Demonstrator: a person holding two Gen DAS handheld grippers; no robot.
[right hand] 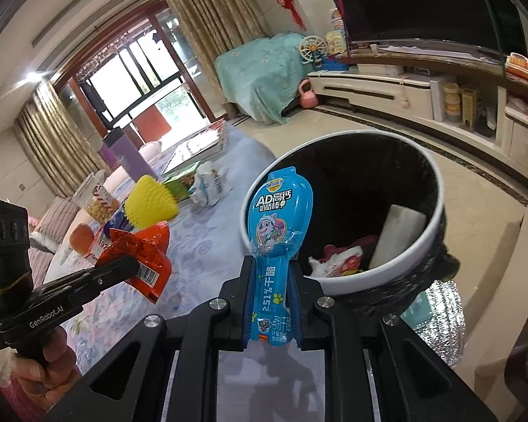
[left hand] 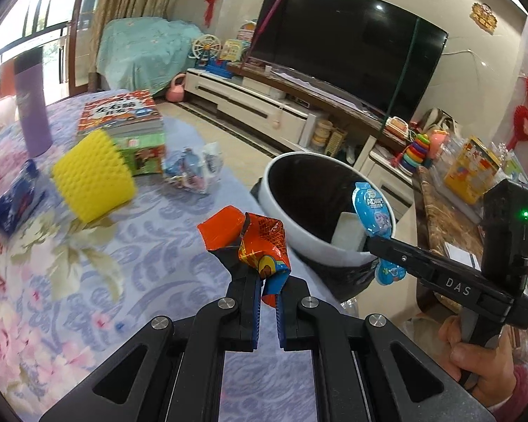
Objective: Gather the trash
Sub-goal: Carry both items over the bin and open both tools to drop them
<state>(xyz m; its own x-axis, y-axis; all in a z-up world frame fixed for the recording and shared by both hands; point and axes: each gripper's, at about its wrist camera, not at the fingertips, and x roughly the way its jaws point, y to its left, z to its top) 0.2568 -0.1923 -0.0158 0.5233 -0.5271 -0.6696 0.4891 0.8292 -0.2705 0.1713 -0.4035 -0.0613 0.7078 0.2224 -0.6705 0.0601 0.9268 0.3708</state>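
The left gripper (left hand: 264, 274) clamped a light, crinkly orange foil wrapper (left hand: 250, 235) low, the right gripper (right hand: 272, 281) a limp blue plastic cheese-stick wrapper (right hand: 280, 211) by its narrow stem.

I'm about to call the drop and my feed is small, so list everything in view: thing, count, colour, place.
Crumpled orange snack wrapper: one, orange, pinched in left gripper.
Blue cheese-stick packet: one, blue, clamped in right gripper, in front of the bin.
Round white-rimmed trash bin: one, black liner, beside the table, trash inside.
Yellow dimpled sponge: one, yellow, on the floral tablecloth.
Stack of books: one stack, red and green, behind the sponge.
Purple tumbler: one, purple, far table end.
Clear crumpled wrapper: one, bluish, right of the books.
Left gripper: shut.
Right gripper: shut.
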